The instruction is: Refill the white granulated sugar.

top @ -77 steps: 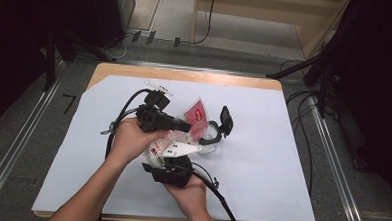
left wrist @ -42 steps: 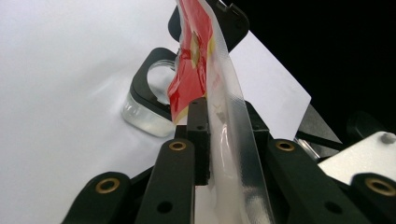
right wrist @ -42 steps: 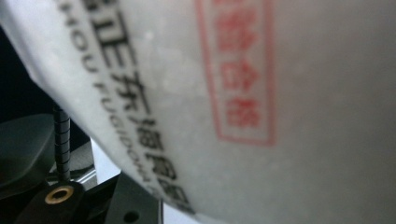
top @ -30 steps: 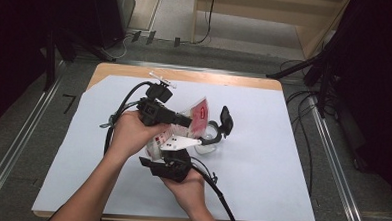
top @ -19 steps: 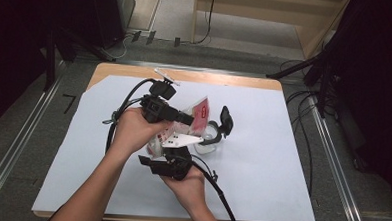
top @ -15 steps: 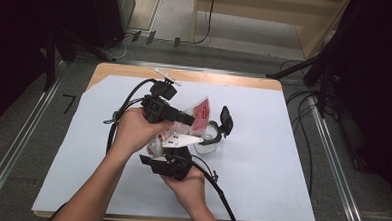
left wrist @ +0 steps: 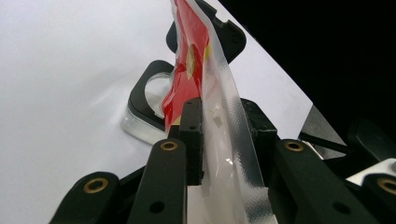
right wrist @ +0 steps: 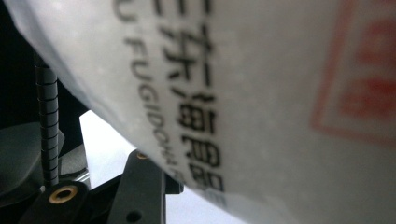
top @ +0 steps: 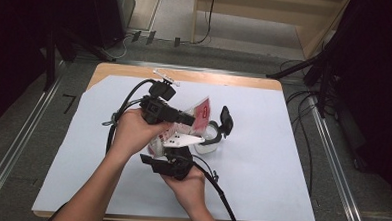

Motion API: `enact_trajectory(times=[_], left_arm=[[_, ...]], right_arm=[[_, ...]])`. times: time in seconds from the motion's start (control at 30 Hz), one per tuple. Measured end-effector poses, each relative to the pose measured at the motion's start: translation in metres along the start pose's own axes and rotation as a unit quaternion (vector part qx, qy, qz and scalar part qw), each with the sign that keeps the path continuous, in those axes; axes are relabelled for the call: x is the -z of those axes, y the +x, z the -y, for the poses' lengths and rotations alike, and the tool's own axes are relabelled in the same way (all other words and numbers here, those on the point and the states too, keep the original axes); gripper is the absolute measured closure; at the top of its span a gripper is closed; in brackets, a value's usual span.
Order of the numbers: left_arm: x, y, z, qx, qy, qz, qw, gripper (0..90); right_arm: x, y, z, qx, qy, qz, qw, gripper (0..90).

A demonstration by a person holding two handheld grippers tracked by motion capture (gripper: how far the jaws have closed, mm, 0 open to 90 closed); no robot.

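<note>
A plastic packet (top: 202, 112), red at the top and white with print lower down, hangs over the middle of the table between both grippers. My left gripper (top: 188, 119) is shut on its clear sealed edge (left wrist: 219, 135), and the packet (left wrist: 196, 60) stands edge-on between the black pads. My right gripper (top: 171, 150) comes up from below and is shut on the white printed part (right wrist: 257, 93). One black finger (right wrist: 140, 186) shows under the packet, which hides the fingertips. Just beyond stands a small clear container (top: 207, 145) with its black lid (top: 227, 121) flipped up.
A white sheet (top: 261, 183) covers the wooden table (top: 225, 79). Black cables (top: 127, 100) trail from both grippers across the sheet. The container's black rim (left wrist: 140, 93) lies directly under the packet. A small white object (top: 166, 77) rests at the table's far edge.
My left gripper has risen slightly and shifted toward the far side, drawing the red top of the packet with it. The right hand has stayed almost in place.
</note>
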State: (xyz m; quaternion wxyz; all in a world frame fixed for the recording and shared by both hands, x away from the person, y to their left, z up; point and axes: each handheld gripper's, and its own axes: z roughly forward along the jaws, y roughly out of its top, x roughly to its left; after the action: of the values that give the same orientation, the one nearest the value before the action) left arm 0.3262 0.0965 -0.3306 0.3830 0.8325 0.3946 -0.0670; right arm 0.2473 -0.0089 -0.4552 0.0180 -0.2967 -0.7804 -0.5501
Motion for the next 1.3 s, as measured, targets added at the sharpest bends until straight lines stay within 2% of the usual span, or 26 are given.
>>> enact_trajectory(times=[0.13, 0.3, 0.47, 0.6, 1.3], left_arm=[[0.000, 0.000, 0.000, 0.002, -0.002, -0.001, 1.0000, 77.4], [0.000, 0.000, 0.000, -0.001, -0.001, -0.002, 1.0000, 77.4], [-0.001, -0.002, 0.000, 0.006, -0.002, 0.000, 1.0000, 77.3], [-0.001, -0.003, 0.000, 0.004, -0.004, 0.000, 1.0000, 76.7], [-0.006, -0.006, -0.003, 0.004, -0.015, 0.018, 0.9997, 75.1]], right_arm=[[0.000, 0.001, 0.000, 0.002, 0.001, 0.001, 1.0000, 62.6], [0.000, 0.001, 0.000, 0.008, 0.003, 0.000, 1.0000, 61.4], [0.002, 0.002, 0.000, 0.015, 0.007, 0.006, 0.9998, 62.5], [0.003, 0.002, 0.000, 0.014, 0.010, 0.001, 0.9999, 62.8], [0.013, -0.001, 0.000, 0.021, 0.018, 0.001, 0.9996, 63.0]])
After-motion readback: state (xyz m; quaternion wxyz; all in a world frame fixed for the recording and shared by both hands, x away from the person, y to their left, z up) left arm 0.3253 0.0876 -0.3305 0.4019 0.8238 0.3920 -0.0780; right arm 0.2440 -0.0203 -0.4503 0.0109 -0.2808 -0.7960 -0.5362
